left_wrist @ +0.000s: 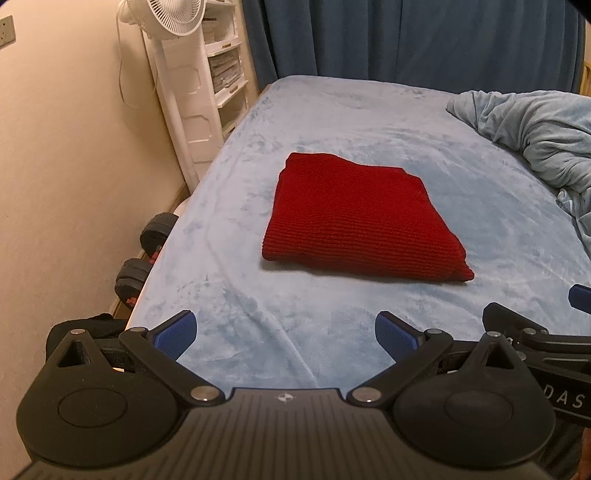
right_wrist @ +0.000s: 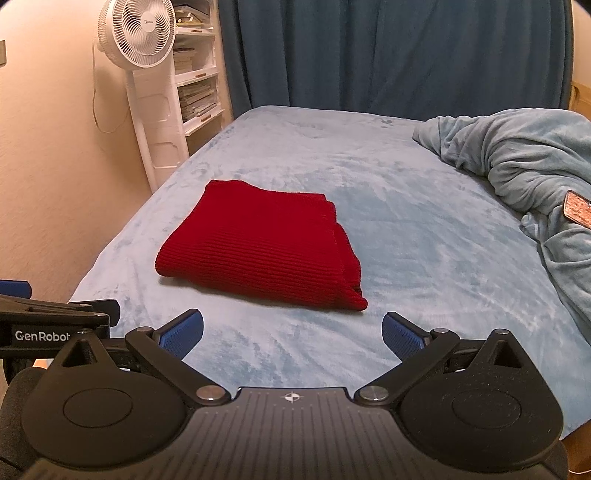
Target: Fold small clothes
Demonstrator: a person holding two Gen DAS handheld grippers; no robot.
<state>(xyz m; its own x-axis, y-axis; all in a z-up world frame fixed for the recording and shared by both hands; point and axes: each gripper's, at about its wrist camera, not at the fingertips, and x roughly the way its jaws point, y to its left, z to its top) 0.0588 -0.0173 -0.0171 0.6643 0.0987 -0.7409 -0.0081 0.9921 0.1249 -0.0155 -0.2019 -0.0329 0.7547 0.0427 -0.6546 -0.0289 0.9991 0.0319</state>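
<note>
A red knitted garment lies folded into a flat rectangle on the light blue bed. It also shows in the right wrist view. My left gripper is open and empty, held above the bed's near edge, short of the garment. My right gripper is open and empty too, just short of the garment's near right corner. Part of the right gripper shows at the right of the left wrist view, and part of the left gripper at the left of the right wrist view.
A bunched blue blanket lies at the bed's right side with a patterned phone on it. A white fan and shelves stand by the left wall. Dumbbells lie on the floor. Dark blue curtains hang behind.
</note>
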